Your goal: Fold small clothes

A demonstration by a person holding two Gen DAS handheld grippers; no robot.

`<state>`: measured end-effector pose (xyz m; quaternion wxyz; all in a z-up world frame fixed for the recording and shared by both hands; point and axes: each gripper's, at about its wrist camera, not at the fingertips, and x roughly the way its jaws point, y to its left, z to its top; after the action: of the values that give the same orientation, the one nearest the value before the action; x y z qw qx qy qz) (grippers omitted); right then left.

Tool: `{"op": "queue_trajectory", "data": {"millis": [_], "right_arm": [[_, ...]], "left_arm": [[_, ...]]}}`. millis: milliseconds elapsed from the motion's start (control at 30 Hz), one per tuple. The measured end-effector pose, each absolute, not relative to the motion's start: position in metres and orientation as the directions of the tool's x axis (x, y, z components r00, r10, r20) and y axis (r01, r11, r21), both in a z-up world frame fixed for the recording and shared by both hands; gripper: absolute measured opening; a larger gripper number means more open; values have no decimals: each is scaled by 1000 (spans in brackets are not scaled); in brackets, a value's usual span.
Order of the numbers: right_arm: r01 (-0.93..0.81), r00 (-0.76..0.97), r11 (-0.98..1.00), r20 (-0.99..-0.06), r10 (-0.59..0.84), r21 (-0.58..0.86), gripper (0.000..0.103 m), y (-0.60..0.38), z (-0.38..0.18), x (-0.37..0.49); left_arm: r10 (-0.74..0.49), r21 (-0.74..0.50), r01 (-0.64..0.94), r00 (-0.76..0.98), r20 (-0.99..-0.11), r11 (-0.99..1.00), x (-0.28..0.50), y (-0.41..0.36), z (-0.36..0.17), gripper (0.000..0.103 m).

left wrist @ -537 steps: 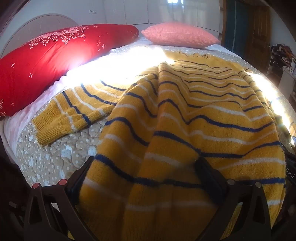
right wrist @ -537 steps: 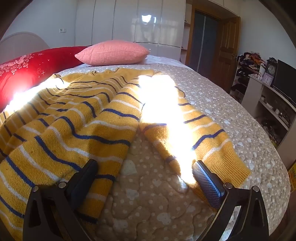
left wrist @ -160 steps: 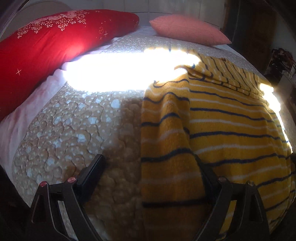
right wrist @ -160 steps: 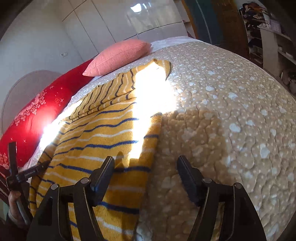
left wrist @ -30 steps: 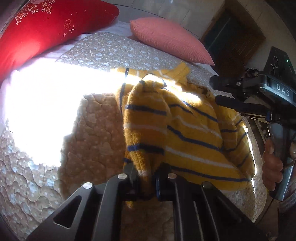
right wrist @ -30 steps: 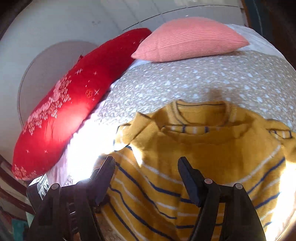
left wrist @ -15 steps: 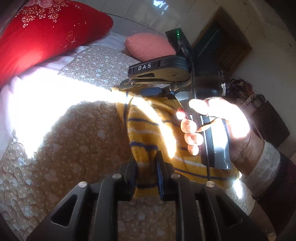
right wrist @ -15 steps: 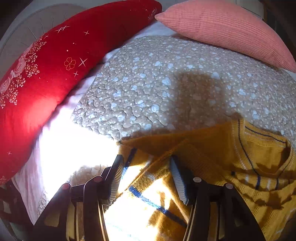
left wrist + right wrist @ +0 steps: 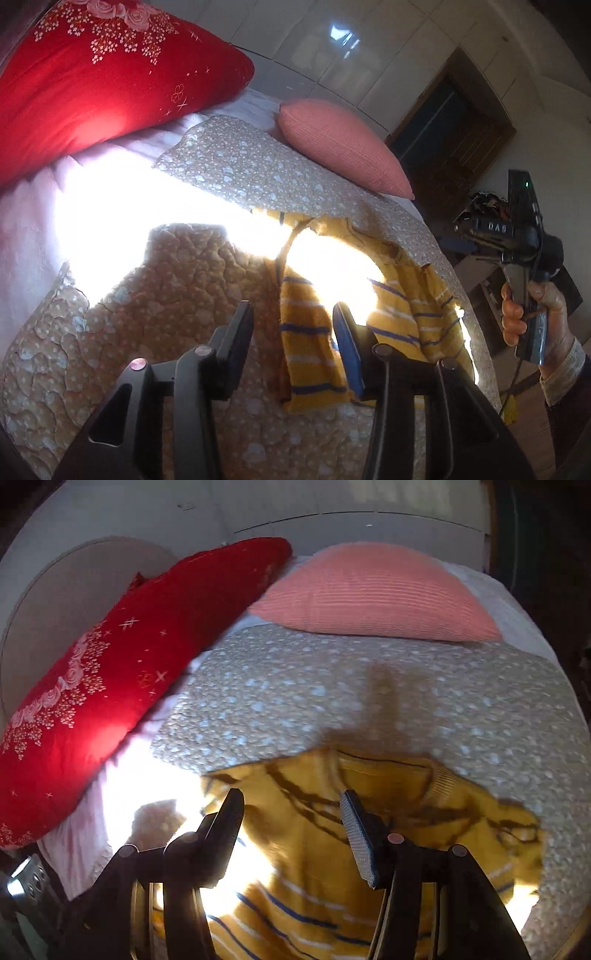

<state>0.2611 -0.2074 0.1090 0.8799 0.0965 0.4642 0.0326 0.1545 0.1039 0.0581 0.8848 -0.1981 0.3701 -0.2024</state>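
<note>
The left gripper (image 9: 291,325) has just been opening; its jaws stand apart with the folded edge of the sweater (image 9: 306,343) lying between them, nearer the right-hand finger, no pad pressing on it. The right gripper (image 9: 291,812) is parted too, jaws clear above the sweater (image 9: 332,867), whose striped body and collar spread below and beyond the fingertips. The sweater lies folded on the quilt (image 9: 166,295), partly in glaring sunlight. Farther off sit a red pillow (image 9: 110,686) and a pink pillow (image 9: 373,594). Only the left view shows the right gripper from outside, held in a hand (image 9: 532,314) off the bed's edge, and a dark doorway (image 9: 450,125). Only the right view shows the pale headboard (image 9: 66,590).
</note>
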Motion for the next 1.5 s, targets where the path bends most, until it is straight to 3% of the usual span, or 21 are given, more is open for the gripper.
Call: {"op": "queue_trajectory", "data": {"millis": [67,133,233,400,433,467,567,633,733,867,1000,1133,1200,1267,1400,1500], "right_arm": [[99,537,978,-837,104,184,59,-248,100,234],[146,518,980,-854,43,138,60,-277,90,209],[195,506,976,-862,-12,101,68,-306,74,186],[203,464,975,-886,-15,90,69,-317,41,187],[185,452,976,-892,19,115,53,-316,35,189],[169,450,975,-892,52,142,9,-313,31,190],[183,485,980,-874,-15,85,5,-313,38,193],[258,459,966,-877,-143,-23,5,-324,39,201],[314,393,945,-894,-215,-90,6,-339,27,214],[299,384,941,-883,-268,-156,17,-329,27,215],[330,506,943,-836,-210,-37,20,-327,59,185],[274,614,952,-787,-63,138,24,-316,80,145],[215,613,946,-788,65,245,28,-309,73,134],[205,582,913,-794,176,352,40,-310,54,125],[304,461,923,-884,73,235,40,-323,7,112],[335,500,904,-863,68,265,38,-324,19,103]], "left_arm": [[-522,-507,237,654,-548,829,148,98,64,57],[-540,-517,258,658,-525,816,143,89,68,60],[-547,-512,272,653,-524,815,140,79,67,61],[-527,-465,281,632,-568,839,138,60,59,61],[-519,-454,282,632,-576,845,136,59,58,61],[-513,-445,281,631,-582,851,137,57,56,61],[-496,-440,258,626,-602,860,141,57,49,61],[-474,-436,226,617,-628,871,147,58,43,61],[-405,-388,167,603,-688,907,156,59,33,61],[-293,-299,81,549,-783,951,169,63,13,62],[-340,-368,54,525,-780,928,174,76,6,62],[-328,-366,40,541,-774,930,169,78,10,62],[-324,-367,35,554,-767,929,165,79,13,62],[-302,-354,24,576,-760,935,161,82,18,62],[-221,-286,-15,598,-770,958,160,87,20,69],[-228,-304,-33,587,-777,952,162,95,18,70]]}}
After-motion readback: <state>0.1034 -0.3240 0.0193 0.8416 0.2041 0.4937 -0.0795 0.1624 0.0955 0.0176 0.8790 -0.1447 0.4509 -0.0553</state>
